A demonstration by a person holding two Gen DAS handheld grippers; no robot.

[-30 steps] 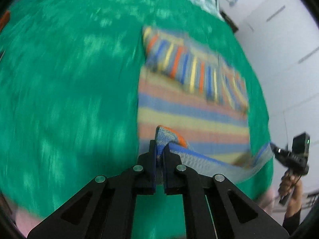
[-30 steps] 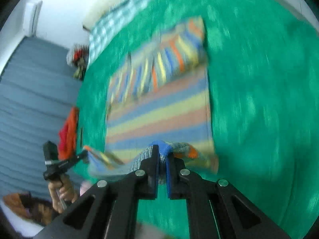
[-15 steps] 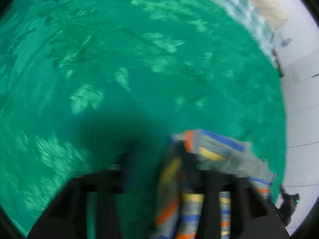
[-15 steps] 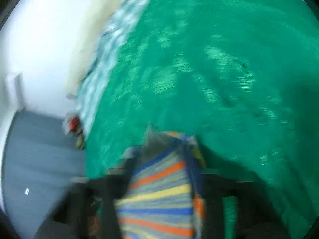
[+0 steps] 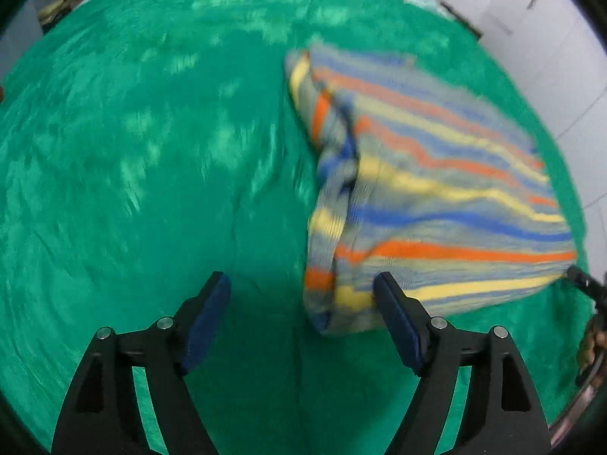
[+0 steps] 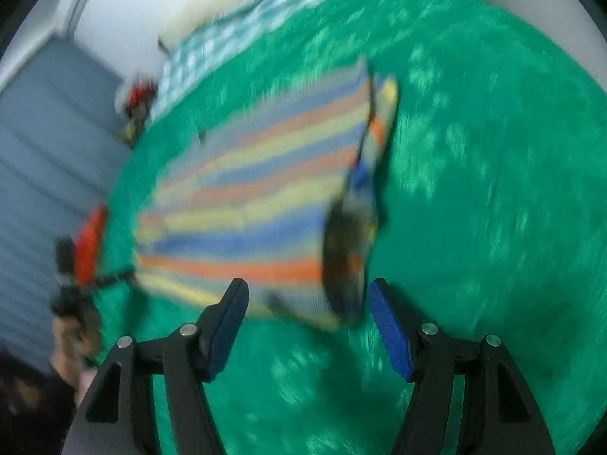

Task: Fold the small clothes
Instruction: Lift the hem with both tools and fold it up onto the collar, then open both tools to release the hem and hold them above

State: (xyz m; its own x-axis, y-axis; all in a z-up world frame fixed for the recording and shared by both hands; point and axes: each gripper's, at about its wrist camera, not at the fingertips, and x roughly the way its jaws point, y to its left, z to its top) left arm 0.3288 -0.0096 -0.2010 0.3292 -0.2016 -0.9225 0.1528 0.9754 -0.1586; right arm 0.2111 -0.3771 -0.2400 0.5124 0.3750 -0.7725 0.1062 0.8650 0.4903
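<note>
Your left tongs [image 5: 301, 295] are spread wide over the green bedspread [image 5: 151, 189], and their jaws have just been opening; only the near left corner of the folded striped knit garment [image 5: 436, 204] lies between the pads, none of it pinched. The right pad sits against the garment's near edge. Your right tongs [image 6: 307, 305] are spread too; their jaws opened moments back, the garment's near right corner [image 6: 341, 265] is between them, unclamped. The garment [image 6: 258, 197] lies folded flat on the bedspread [image 6: 474, 189], stripes orange, yellow, blue, grey. A checked sheet [image 6: 235, 41] is at the bed's far end. The right wrist view is blurred. At its left edge, your hand [image 6: 72, 337] grips the other tool's handle.
</note>
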